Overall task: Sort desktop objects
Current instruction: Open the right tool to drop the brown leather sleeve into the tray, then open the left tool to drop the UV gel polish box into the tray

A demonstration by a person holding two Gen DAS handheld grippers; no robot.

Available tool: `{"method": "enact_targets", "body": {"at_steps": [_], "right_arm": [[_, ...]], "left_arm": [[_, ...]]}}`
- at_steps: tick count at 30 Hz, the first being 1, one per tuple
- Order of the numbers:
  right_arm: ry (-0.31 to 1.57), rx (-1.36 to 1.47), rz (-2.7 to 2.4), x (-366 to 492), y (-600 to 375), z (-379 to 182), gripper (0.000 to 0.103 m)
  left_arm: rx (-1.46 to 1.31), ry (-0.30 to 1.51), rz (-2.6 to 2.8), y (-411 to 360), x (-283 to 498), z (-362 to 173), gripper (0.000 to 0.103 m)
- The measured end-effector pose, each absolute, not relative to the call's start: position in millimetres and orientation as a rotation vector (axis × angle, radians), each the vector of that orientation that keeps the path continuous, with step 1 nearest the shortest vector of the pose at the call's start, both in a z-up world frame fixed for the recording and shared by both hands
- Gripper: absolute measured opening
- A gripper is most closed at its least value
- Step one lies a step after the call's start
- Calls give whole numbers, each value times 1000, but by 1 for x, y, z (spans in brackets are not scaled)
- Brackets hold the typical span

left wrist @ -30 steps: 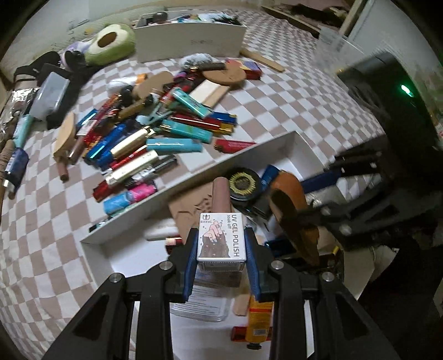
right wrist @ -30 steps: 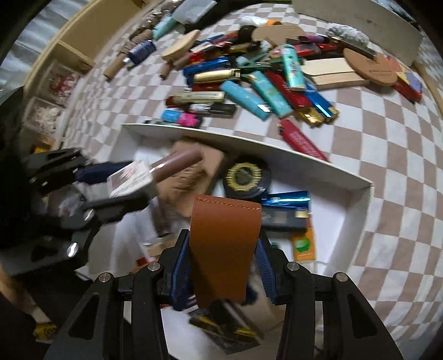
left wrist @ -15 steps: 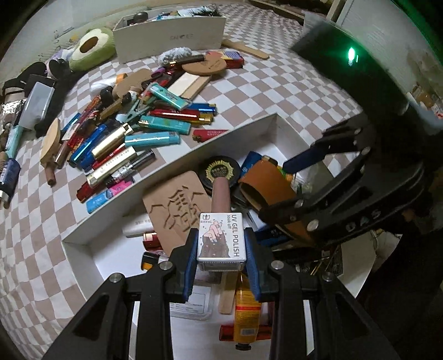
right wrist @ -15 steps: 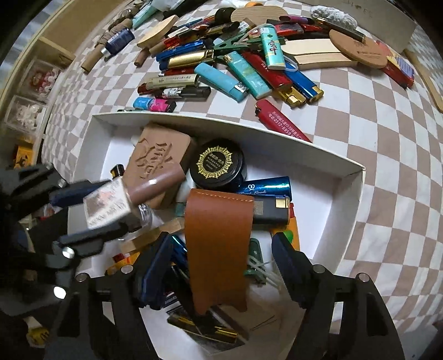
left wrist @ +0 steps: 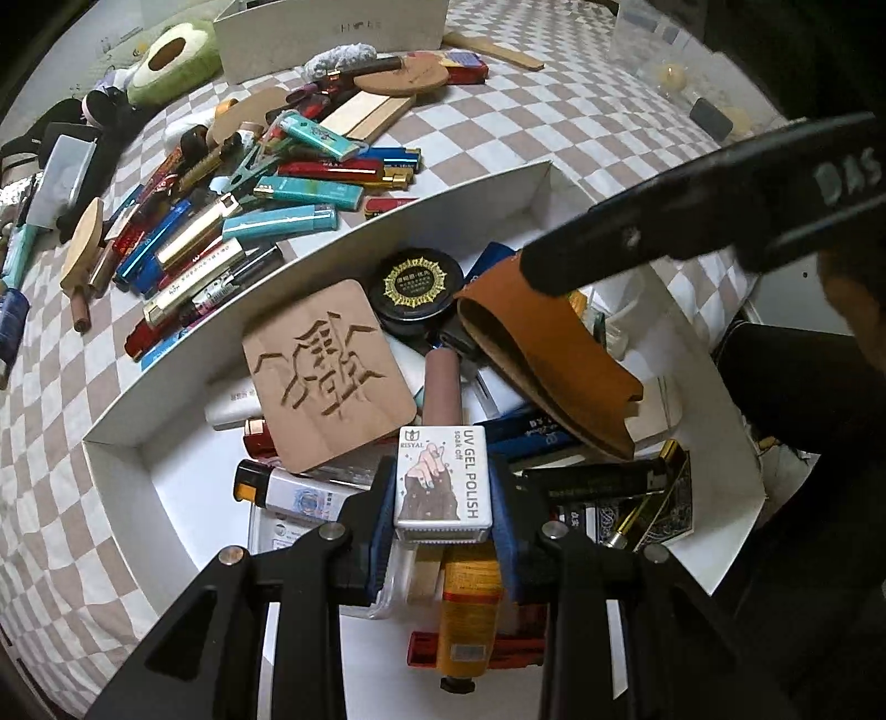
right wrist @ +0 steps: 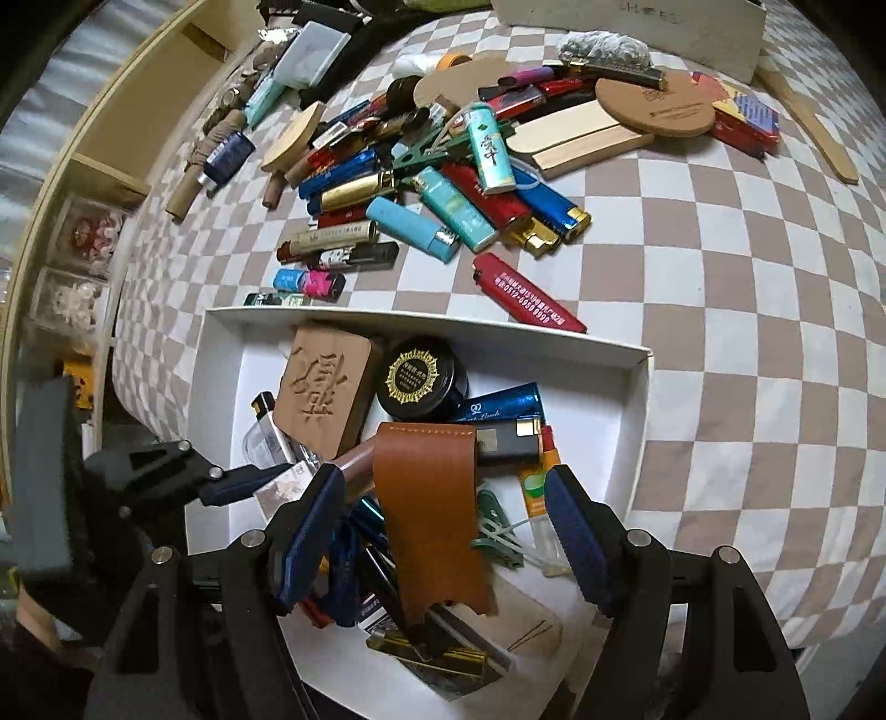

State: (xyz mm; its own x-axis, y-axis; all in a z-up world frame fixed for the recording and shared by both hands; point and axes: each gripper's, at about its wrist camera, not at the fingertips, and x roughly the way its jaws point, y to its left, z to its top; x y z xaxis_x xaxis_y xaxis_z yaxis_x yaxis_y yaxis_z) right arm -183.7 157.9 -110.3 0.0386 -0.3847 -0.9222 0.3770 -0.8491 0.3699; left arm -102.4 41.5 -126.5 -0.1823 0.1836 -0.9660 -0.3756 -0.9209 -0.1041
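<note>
My left gripper (left wrist: pixel 443 520) is shut on a UV gel polish bottle (left wrist: pixel 443 476) with a brown cap, held low over the white box (left wrist: pixel 310 260). It also shows in the right wrist view (right wrist: pixel 288 487). My right gripper (right wrist: pixel 443 531) is open wide. The brown leather sleeve (right wrist: pixel 429 509) lies between its fingers, resting on the items in the box (right wrist: pixel 637 421), and it also shows in the left wrist view (left wrist: pixel 548 360). The box holds a carved wooden coaster (left wrist: pixel 326 376), a black round tin (left wrist: pixel 418 288) and several lighters.
A pile of lighters, clips and wooden pieces (right wrist: pixel 443 183) lies on the checkered cloth beyond the box. A red lighter (right wrist: pixel 526 299) lies just outside the box's far wall. A second white box (left wrist: pixel 332 27) and an avocado plush (left wrist: pixel 166 61) are at the back.
My right gripper has opened and let go of the leather sleeve, which now rests in the box. Both grippers have dropped closer to the box. The left still holds the bottle.
</note>
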Motion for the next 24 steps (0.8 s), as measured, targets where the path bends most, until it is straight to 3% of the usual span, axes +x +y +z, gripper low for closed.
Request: {"method": "enact_targets", "body": {"at_steps": [18, 19, 22, 24], "right_arm": [[-7, 1795, -1854, -182, 161, -111, 75], [-7, 1796, -1853, -181, 161, -111, 75], [8, 1797, -1847, -180, 159, -112, 75], [19, 1789, -1850, -180, 159, -112, 75]], "left_arm": [[-1768, 210, 2148, 50, -103, -139, 32], [-1765, 211, 2151, 50, -103, -138, 35], [-1754, 216, 2168, 50, -102, -134, 68], [-1746, 219, 2179, 50, -102, -132, 71]]}}
